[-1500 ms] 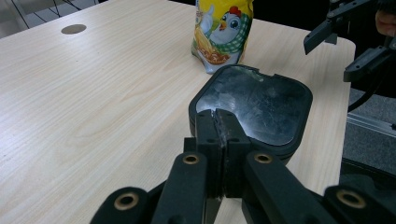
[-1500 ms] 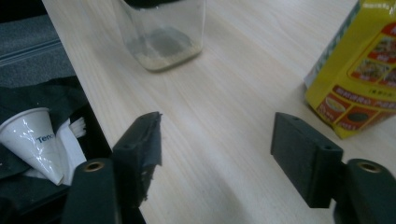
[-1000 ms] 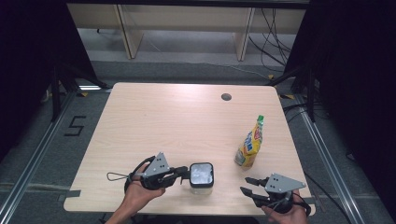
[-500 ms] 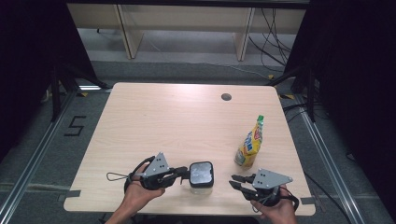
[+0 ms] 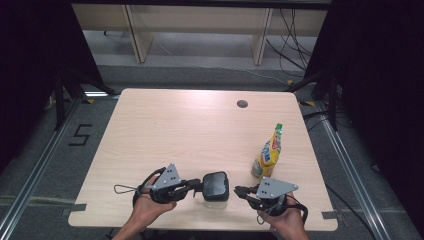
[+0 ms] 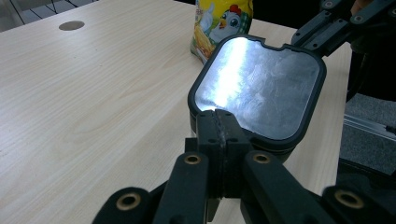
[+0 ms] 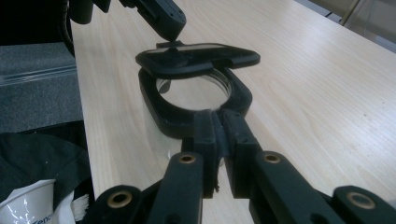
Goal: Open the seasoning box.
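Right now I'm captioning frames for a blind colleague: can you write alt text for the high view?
At the near edge of a pale wooden table, a person's left gripper is shut on the black lid of a small clear container, while the right gripper has just closed its jaws beside it. A yellow pouch stands behind the right gripper.

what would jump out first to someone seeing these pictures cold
First, the clear jar with a black rim at the table's near edge, its black lid lifted above it. The left gripper is shut on the lid's edge, and the right gripper, whose jaws have just been closing, is shut on the jar's rim. Next comes the bright yellow pouch with a green cap, standing to the jar's right.
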Motion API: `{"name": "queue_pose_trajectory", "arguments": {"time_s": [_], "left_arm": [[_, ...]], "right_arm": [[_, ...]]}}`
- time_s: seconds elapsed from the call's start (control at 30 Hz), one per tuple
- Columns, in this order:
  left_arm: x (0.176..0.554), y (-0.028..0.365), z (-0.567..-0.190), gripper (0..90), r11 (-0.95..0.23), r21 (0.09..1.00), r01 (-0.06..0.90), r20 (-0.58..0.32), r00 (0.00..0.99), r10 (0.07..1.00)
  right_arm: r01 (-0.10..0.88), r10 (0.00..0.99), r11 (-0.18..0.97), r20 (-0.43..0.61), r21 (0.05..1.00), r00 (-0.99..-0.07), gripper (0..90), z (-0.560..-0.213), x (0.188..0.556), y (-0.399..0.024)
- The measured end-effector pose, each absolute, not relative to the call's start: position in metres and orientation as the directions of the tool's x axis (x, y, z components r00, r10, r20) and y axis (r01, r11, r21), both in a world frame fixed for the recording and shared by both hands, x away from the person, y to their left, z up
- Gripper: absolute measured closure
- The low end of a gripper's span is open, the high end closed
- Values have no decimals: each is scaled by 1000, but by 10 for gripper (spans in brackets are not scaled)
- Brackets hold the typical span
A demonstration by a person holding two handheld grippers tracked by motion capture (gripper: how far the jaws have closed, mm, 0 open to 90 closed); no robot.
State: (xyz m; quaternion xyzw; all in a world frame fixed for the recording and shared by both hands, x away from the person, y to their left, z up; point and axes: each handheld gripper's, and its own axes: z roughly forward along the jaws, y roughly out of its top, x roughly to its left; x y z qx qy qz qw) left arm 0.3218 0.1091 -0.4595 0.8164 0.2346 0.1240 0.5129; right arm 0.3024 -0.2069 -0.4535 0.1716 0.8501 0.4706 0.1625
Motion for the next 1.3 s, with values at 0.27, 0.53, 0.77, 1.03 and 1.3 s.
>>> {"name": "queue_pose_trajectory", "arguments": {"time_s": [0.27,0.53,0.77,1.03,1.3], "left_arm": [[321,109,-460,887,-357,896,264,-47,856,514],[323,119,-460,698,-380,891,250,-37,872,488],[321,129,-475,585,-423,877,229,-10,888,459],[328,124,-495,546,-457,865,206,-2,914,407],[334,116,-502,701,-440,884,160,12,931,364]], "right_arm": [[109,411,521,-137,847,-901,858,-451,308,-190],[101,393,513,-129,853,-910,858,-446,307,-180],[83,390,506,-141,858,-910,858,-441,307,-176],[70,384,504,-150,861,-911,857,-436,308,-169],[62,365,491,-141,869,-920,862,-434,312,-160]]}}
